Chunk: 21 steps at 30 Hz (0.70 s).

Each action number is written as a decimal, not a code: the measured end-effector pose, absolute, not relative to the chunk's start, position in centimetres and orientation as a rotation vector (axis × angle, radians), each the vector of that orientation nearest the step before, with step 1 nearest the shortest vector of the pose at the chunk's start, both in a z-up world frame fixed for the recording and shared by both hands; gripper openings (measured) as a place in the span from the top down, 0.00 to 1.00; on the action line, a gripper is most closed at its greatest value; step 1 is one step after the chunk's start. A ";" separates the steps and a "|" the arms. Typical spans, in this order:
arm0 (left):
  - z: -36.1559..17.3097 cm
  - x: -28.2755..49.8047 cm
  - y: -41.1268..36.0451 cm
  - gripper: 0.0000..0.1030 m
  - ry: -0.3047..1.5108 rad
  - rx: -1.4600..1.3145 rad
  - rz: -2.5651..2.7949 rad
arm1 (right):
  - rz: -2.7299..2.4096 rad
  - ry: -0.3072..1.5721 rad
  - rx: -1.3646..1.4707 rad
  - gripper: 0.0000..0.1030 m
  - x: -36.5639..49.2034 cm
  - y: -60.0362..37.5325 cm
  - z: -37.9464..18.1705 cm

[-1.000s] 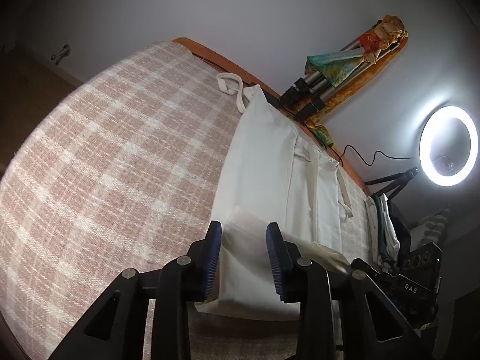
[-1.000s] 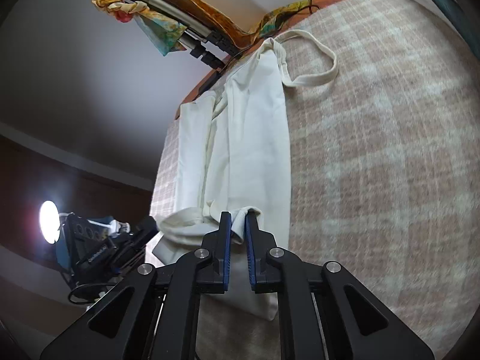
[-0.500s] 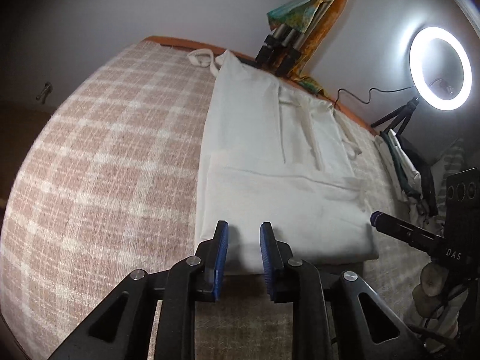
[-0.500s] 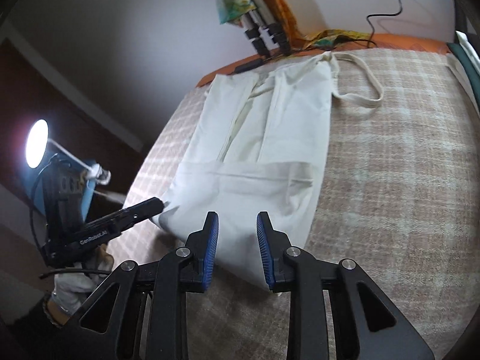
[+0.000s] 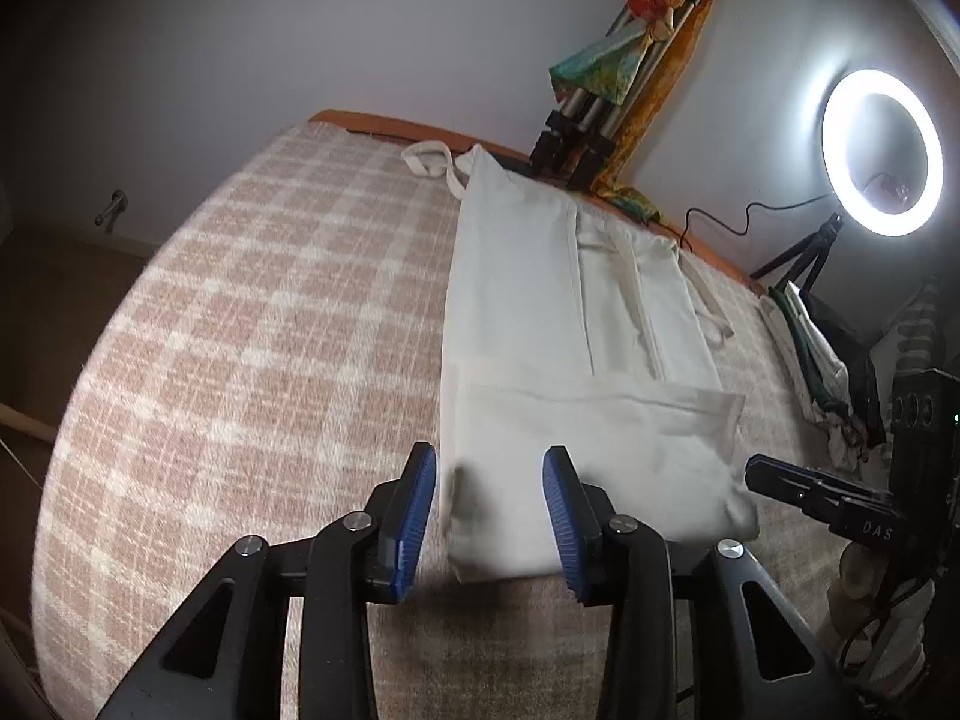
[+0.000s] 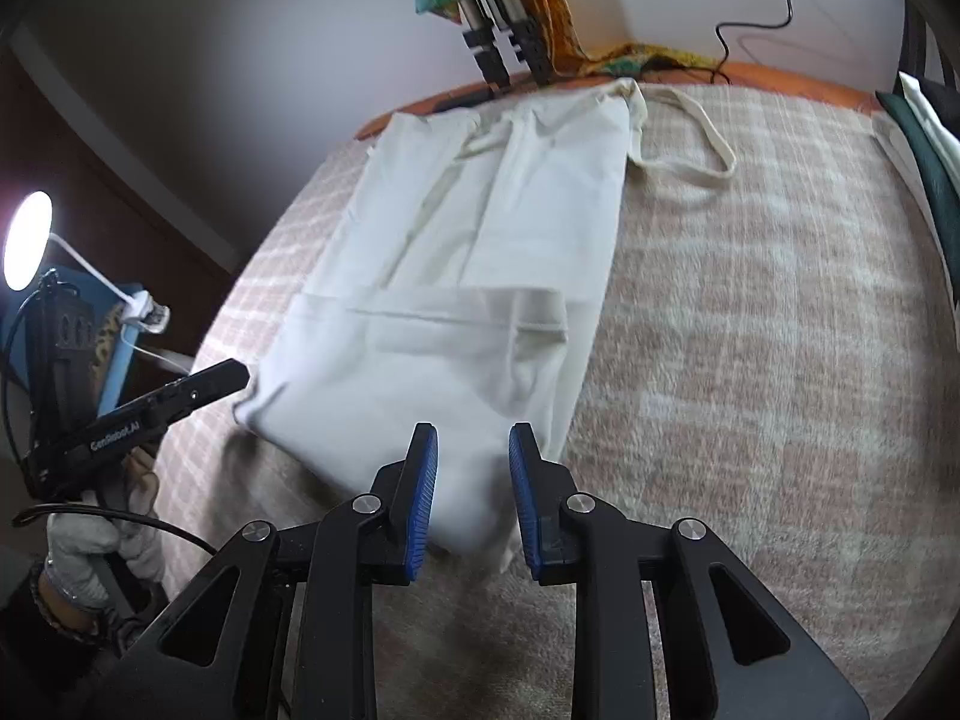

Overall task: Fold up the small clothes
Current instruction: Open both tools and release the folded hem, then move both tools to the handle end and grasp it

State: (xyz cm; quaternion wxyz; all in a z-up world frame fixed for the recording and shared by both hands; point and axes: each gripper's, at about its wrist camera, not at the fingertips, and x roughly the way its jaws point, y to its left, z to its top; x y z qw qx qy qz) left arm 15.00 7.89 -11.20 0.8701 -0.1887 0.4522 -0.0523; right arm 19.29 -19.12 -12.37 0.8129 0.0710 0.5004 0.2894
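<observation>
A cream cloth garment (image 5: 564, 324) with long straps lies flat on the plaid blanket (image 5: 270, 330), its near end folded back over itself. My left gripper (image 5: 489, 510) hovers at the fold's near left corner. Its jaws are opening, and the corner shows between the blue pads without being pressed. My right gripper (image 6: 471, 492) hovers at the near right corner of the garment (image 6: 456, 276). Its jaws are closing slightly, with the cloth edge showing between the pads untouched. Each gripper also shows in the other's view: the right gripper (image 5: 828, 498) and the left gripper (image 6: 138, 414), held by a gloved hand (image 6: 78, 546).
A lit ring light (image 5: 879, 153) on a small tripod stands at the right. Folded tripod legs wrapped in colourful cloth (image 5: 594, 114) lean on the wall behind the bed. A pile of dark and white clothes (image 5: 810, 348) lies at the bed's right edge, and a black cable (image 6: 756, 18) runs along the wall.
A second ago both grippers held the garment's near end raised. It now lies folded flat, both grippers have let go and drawn back, and the left jaws stand wider.
</observation>
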 end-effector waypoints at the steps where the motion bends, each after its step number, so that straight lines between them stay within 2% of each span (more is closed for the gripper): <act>1: -10.6 15.6 8.1 0.53 0.931 -0.404 -0.117 | 0.614 1.054 0.147 0.78 19.5 -19.1 -11.9; 3: -9.8 16.9 8.3 0.48 0.918 -0.413 -0.139 | 0.606 1.029 0.151 0.77 20.1 -19.2 -11.1; 5: -9.1 18.3 8.7 0.42 0.901 -0.415 -0.158 | 0.608 1.015 0.171 0.70 21.1 -19.3 -10.6; 7: -9.0 20.1 9.0 0.38 0.895 -0.423 -0.176 | 0.602 1.002 0.188 0.68 22.6 -19.5 -10.1; 12: -10.0 24.8 10.0 0.38 0.916 -0.458 -0.192 | 0.633 0.982 0.272 0.68 27.1 -20.6 -9.3; 16: -11.5 28.5 10.4 0.38 0.945 -0.481 -0.214 | 0.645 1.015 0.317 0.55 30.7 -21.0 -10.4; 21: -13.3 31.8 10.2 0.37 0.994 -0.495 -0.243 | 0.627 1.084 0.350 0.55 34.3 -21.4 -13.1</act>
